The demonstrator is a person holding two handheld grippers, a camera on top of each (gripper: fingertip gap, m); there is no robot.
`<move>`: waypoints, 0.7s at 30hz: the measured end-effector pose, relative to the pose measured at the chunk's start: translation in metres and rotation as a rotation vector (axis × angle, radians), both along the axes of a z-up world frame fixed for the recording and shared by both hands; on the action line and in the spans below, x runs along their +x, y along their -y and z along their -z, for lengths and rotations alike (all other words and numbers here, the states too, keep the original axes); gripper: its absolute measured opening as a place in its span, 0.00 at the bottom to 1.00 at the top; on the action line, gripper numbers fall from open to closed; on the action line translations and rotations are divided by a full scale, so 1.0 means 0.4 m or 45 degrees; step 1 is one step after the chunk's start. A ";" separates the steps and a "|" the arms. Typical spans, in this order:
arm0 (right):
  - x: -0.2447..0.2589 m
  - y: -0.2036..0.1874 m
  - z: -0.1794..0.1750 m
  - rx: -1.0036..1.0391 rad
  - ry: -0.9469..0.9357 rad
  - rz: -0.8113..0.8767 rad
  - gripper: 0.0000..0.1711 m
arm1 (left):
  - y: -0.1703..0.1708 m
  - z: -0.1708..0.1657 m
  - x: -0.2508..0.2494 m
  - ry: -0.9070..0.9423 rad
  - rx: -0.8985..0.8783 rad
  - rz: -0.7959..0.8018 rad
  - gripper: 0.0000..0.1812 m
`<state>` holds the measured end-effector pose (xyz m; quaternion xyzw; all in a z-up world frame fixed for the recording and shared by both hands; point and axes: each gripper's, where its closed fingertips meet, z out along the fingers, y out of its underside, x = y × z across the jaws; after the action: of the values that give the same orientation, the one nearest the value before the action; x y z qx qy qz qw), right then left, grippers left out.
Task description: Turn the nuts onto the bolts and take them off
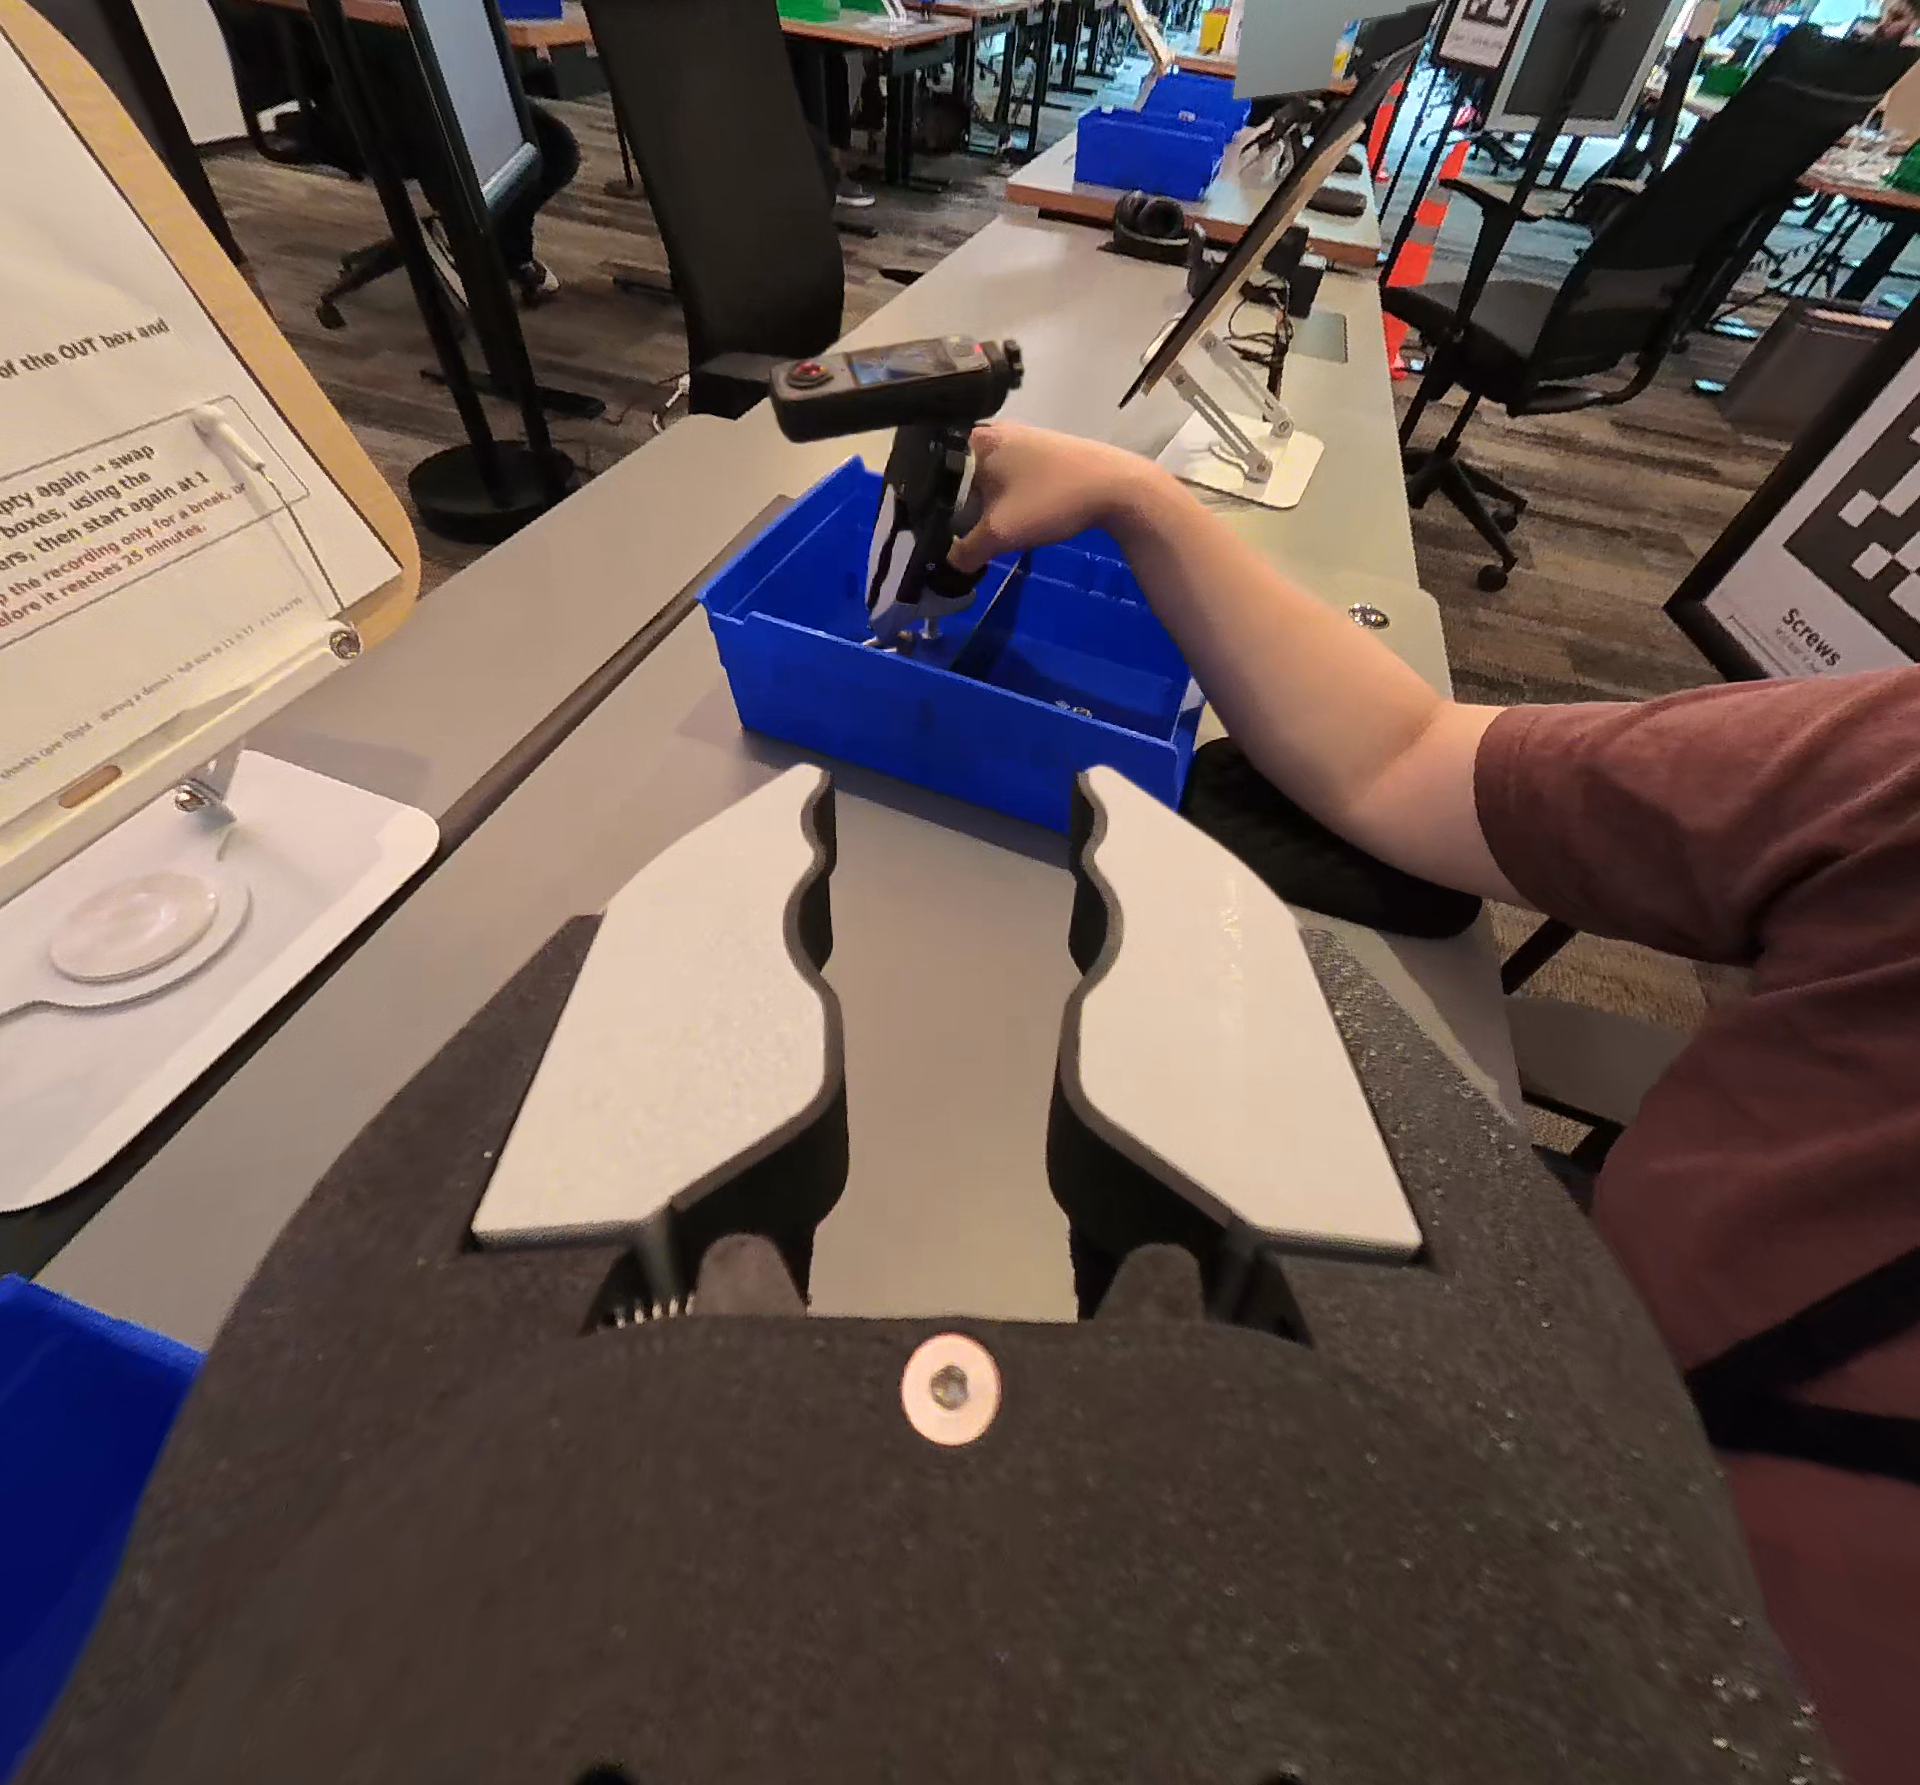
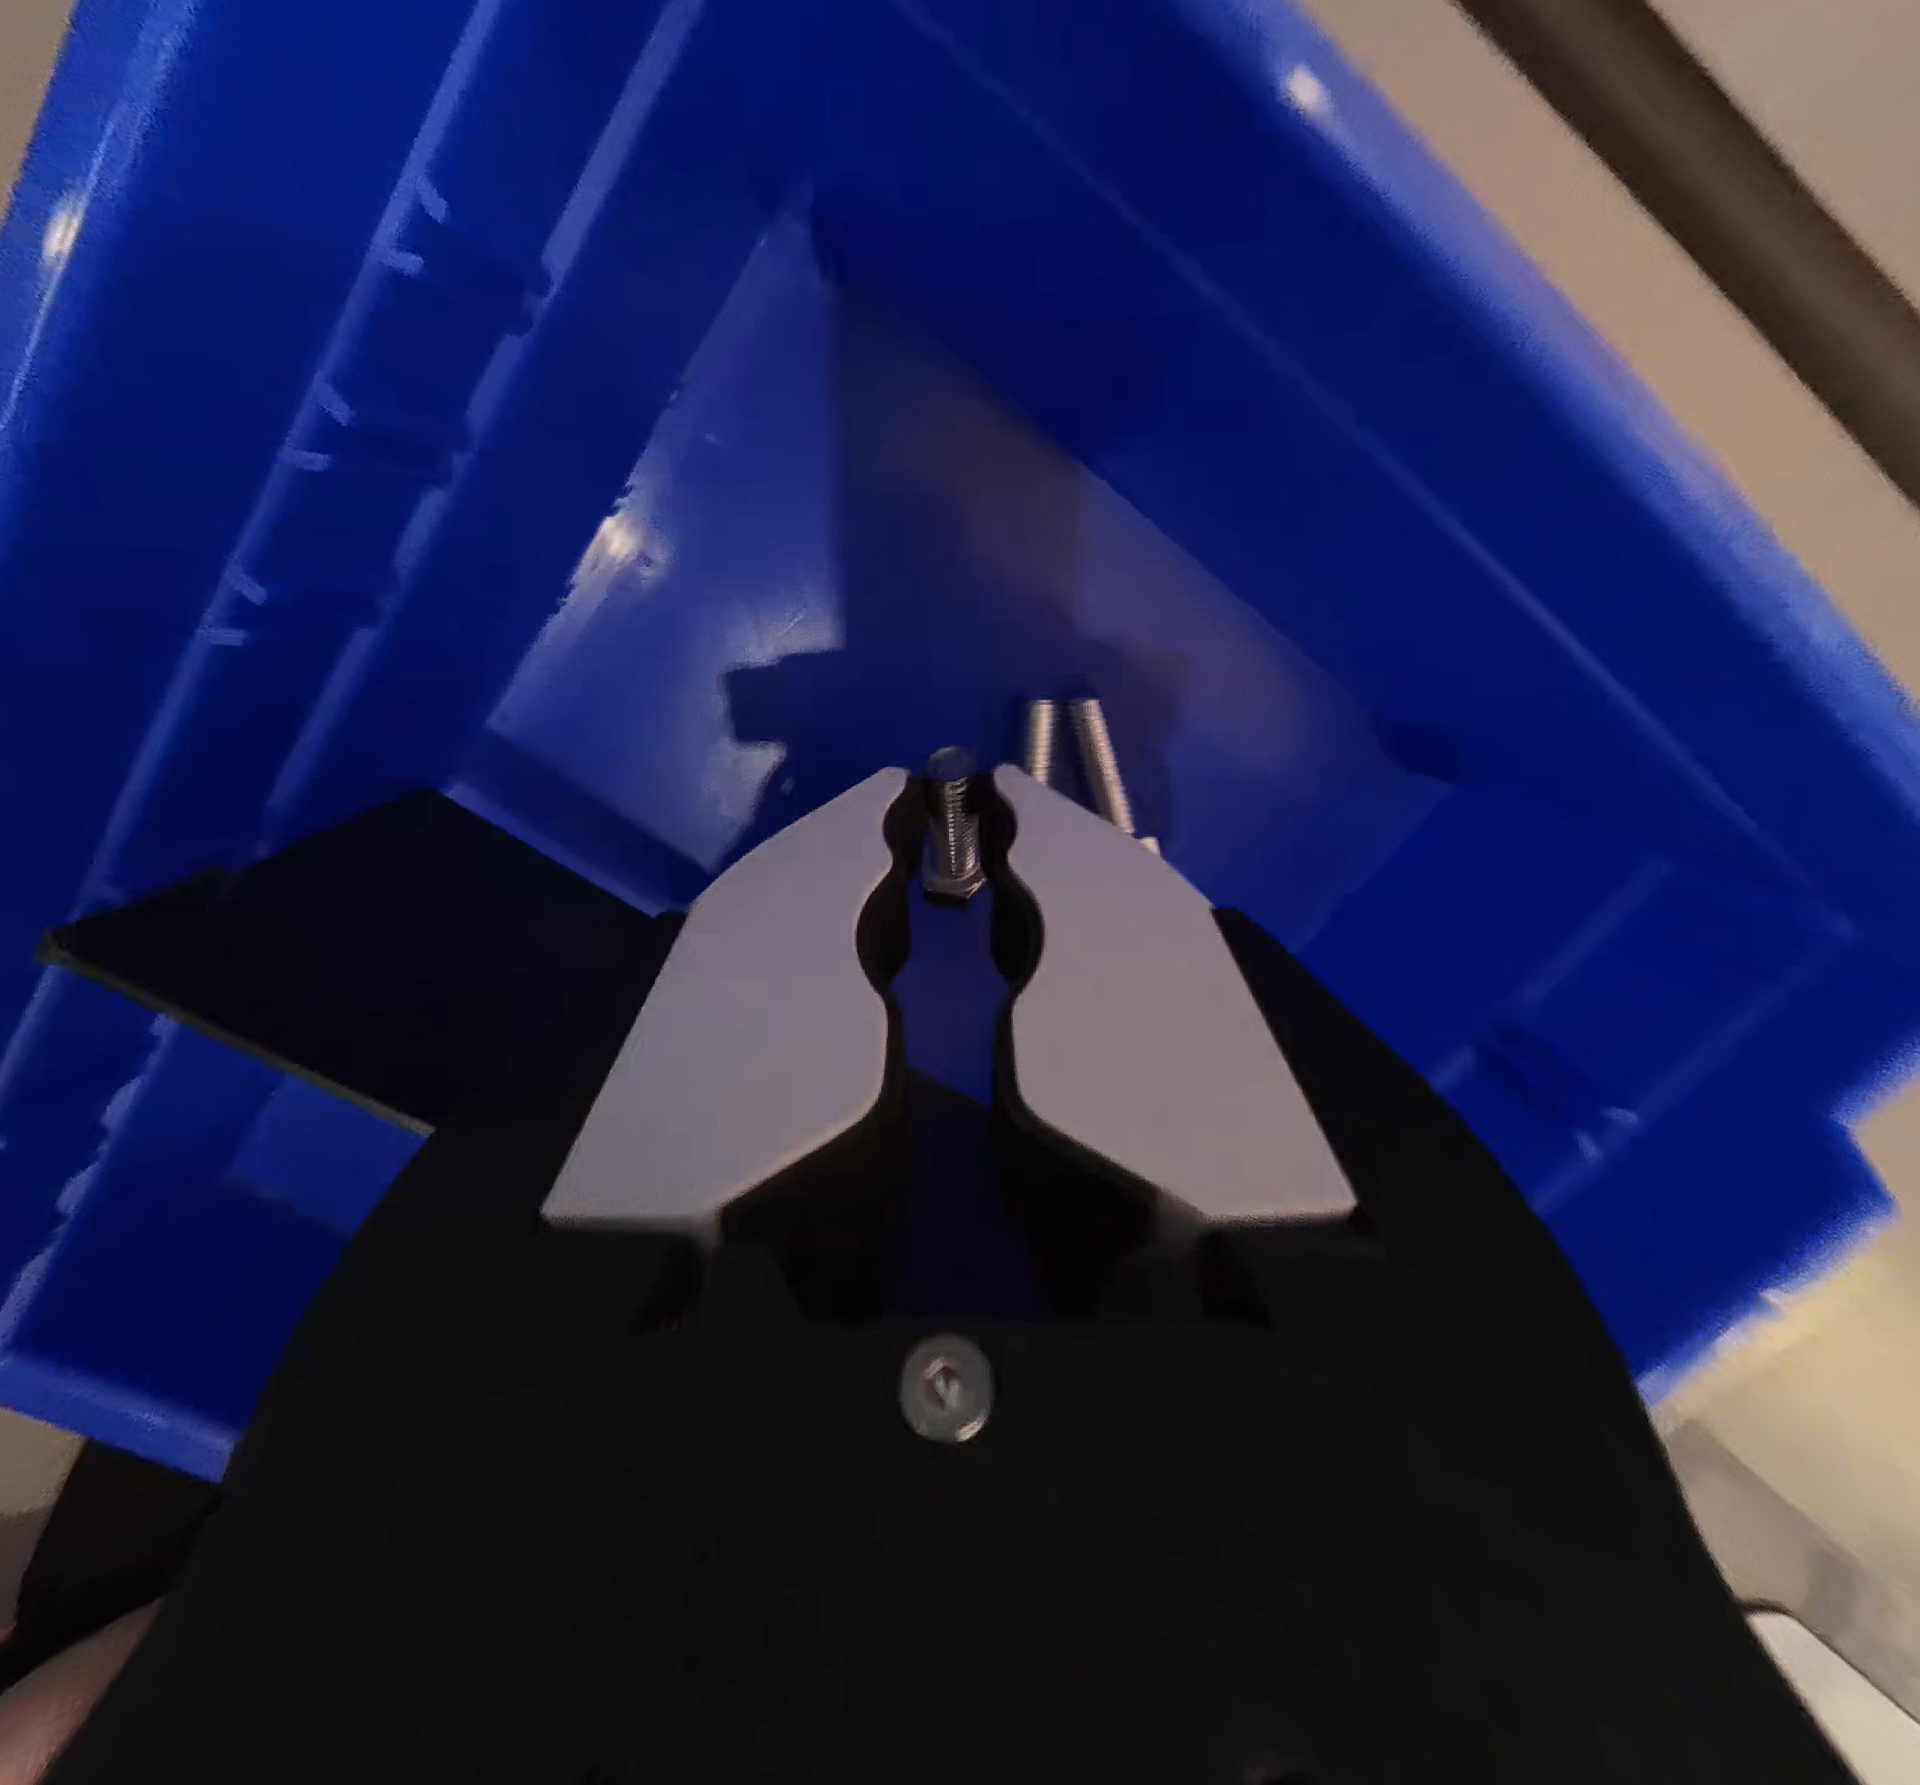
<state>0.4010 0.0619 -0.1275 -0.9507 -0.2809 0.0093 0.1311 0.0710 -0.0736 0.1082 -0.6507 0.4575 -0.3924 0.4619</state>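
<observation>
A blue bin (image 1: 935, 738) stands on the grey table (image 1: 582, 800), straight ahead of my left gripper (image 1: 953, 785). The left gripper is open and empty, low over the table just short of the bin. My right gripper (image 2: 951, 779) reaches down into the bin (image 2: 1195, 301) and is shut on a small steel bolt (image 2: 948, 842), whose hex end lies between the fingers. It also shows in the left wrist view (image 1: 914, 592), held by a hand. Two more bolts (image 2: 1081, 769) lie on the bin floor just beyond the right fingertip.
A black divider (image 2: 312, 935) crosses the bin at the left. A sign on a white stand (image 1: 156, 509) is at the table's left, a second blue bin (image 1: 73, 1403) at the near left, and a black pad (image 1: 1320, 852) under the forearm. A tilted board on a stand (image 1: 1247, 301) is beyond. Spacing between my two grippers at the tips: around 45 cm.
</observation>
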 end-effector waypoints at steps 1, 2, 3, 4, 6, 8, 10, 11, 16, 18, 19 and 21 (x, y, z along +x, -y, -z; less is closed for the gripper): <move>-0.008 0.006 0.012 -0.041 -0.004 -0.002 0.07 | 0.000 0.004 0.002 -0.010 0.001 0.001 0.23; -0.012 0.007 0.023 -0.064 -0.002 -0.003 0.07 | 0.001 0.008 0.005 -0.019 0.000 0.004 0.23; -0.010 -0.002 0.030 -0.051 0.013 0.004 0.07 | 0.000 0.011 0.006 -0.027 -0.004 0.005 0.23; -0.004 -0.019 0.028 -0.007 0.030 0.022 0.10 | -0.005 0.011 0.006 -0.029 -0.003 -0.008 0.23; -0.006 -0.042 -0.008 0.098 -0.036 0.057 0.18 | -0.031 -0.007 -0.011 0.015 0.024 -0.096 0.23; 0.016 -0.057 -0.087 0.250 -0.138 0.130 0.20 | -0.047 -0.016 -0.045 0.017 0.024 -0.158 0.24; 0.092 -0.057 -0.180 0.442 -0.151 0.257 0.23 | -0.071 0.010 -0.109 -0.112 -0.006 -0.262 0.26; 0.136 -0.042 -0.214 0.501 -0.152 0.324 0.24 | -0.097 0.031 -0.163 -0.212 -0.005 -0.379 0.27; 0.287 0.128 -0.171 0.227 -0.224 0.606 0.30 | -0.215 0.110 -0.536 -0.596 -0.075 -1.144 0.31; 0.277 0.180 -0.137 0.089 -0.328 0.606 0.30 | -0.214 0.143 -0.625 -0.612 -0.195 -1.246 0.28; 0.273 0.198 -0.125 0.039 -0.350 0.605 0.30 | -0.211 0.154 -0.646 -0.576 -0.253 -1.248 0.27; 0.273 0.229 -0.098 -0.058 -0.322 0.612 0.30 | -0.201 0.176 -0.672 -0.509 -0.372 -1.231 0.28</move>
<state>0.5101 -0.0296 -0.0882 -0.9841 -0.0283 0.1028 0.1423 -0.1979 0.0069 0.0376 -0.9063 0.1257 -0.0631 0.3985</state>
